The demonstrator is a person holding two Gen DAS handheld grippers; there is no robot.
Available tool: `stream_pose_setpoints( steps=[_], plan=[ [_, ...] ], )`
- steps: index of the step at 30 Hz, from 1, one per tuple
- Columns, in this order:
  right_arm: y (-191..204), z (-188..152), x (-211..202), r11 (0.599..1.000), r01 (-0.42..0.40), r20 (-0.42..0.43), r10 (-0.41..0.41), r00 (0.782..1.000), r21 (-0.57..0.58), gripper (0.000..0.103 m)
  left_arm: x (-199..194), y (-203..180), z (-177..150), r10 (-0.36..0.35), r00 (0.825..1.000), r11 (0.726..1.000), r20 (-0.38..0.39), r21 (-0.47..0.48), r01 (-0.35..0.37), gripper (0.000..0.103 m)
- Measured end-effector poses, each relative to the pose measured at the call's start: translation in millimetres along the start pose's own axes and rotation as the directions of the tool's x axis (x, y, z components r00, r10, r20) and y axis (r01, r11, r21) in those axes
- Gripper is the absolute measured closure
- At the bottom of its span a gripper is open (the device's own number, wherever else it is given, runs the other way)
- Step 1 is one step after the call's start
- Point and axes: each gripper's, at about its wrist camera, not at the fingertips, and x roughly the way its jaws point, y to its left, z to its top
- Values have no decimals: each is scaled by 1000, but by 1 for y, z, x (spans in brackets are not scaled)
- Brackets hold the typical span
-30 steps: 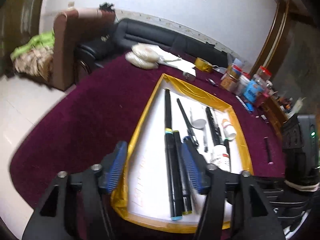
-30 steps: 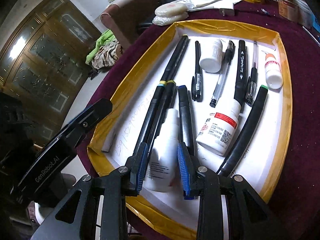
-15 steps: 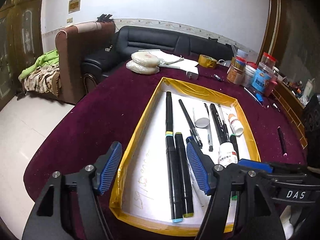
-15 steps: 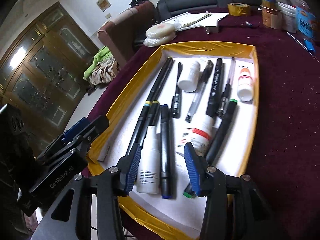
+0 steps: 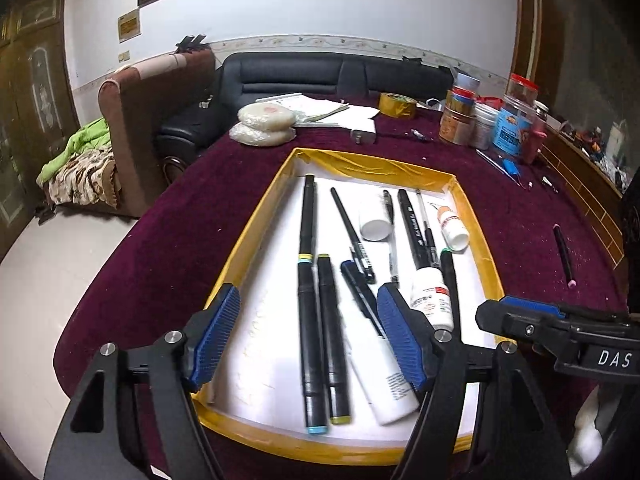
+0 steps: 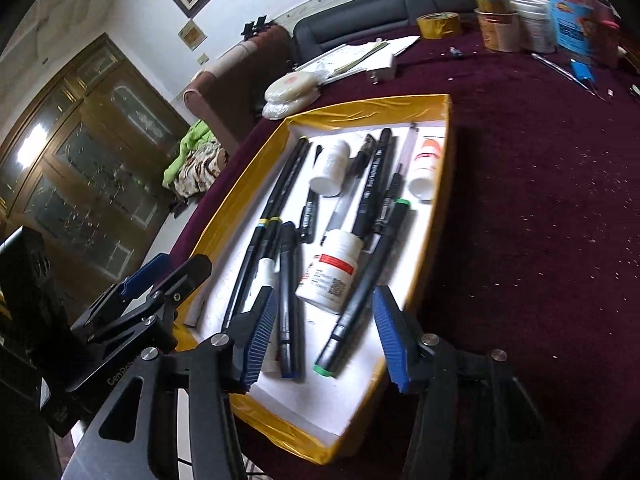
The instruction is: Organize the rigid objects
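Observation:
A yellow-rimmed white tray (image 5: 376, 162) on the maroon table holds several black pens and markers (image 5: 306, 280), a red-labelled white bottle (image 5: 430, 300) and a slim white bottle (image 5: 384, 380) lying flat. My left gripper (image 5: 310, 336) hovers over the tray's near end. Its jaws are opening and grip nothing. In the right wrist view, my right gripper (image 6: 325, 338) hangs above the near end of the tray (image 6: 360, 106). Its jaws are also opening, and the pads touch nothing. A blue-ended marker (image 6: 287, 300) and a green-tipped marker (image 6: 360, 292) lie below them, with the slim bottle (image 6: 267, 276) just to the left.
A loose black pen (image 5: 562, 254) lies on the cloth right of the tray. At the table's far side are a yellow tape roll (image 5: 396, 104), jars (image 5: 504, 128), round white packets (image 5: 264, 120) and papers. The table edge curves away on the left, with sofas beyond.
Both grippers have drawn back and up from the tray. The right jaws widened off the slim white bottle, which now lies in the tray. The left jaws spread a little.

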Motion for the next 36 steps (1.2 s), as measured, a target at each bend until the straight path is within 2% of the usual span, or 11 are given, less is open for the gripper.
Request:
stream_pose_setpoints(
  steps=[13,16,19,22,24,25,27,29,30,32,36],
  plan=[
    [-33,-11,-34,999,25,94,-28,995,31,55,-26,-44,2,16,997,997,73,71,-22,31],
    [-37,-14,-47,999,46,135,-49,990,24,53,-49,-49,5,65,980,996,187,50,-76,12],
    [-35,-19,-62,997,75,196,-73,978,-5,53,-88,-53,5,144,921,988,362,-5,-152,0],
    [-26,-26,-83,987,147,315,-121,941,-58,50,-131,-60,-5,175,817,983,550,-50,-177,0],
    [-20,-31,-96,973,216,402,-169,900,-76,32,-139,-68,-7,174,783,982,598,-40,-187,0],
    [-14,-36,-106,957,280,475,-212,854,-75,26,-138,-76,-3,159,793,982,589,-8,-191,0],
    [-6,-46,-120,932,356,578,-256,775,-64,9,-128,-86,7,88,850,987,520,67,-143,0],
    [-2,-53,-129,908,416,653,-284,701,-52,3,-112,-90,20,-14,914,997,406,80,-20,0],
    [0,-55,-132,897,439,679,-292,673,-49,2,-107,-90,23,-30,925,998,379,63,6,0],
    [0,-57,-132,883,465,695,-302,653,-53,2,-95,-89,28,-69,941,998,331,22,65,0],
    [-5,-51,-123,886,460,652,-318,688,-53,2,-68,-87,33,-127,968,990,218,-31,137,0]
  ],
)
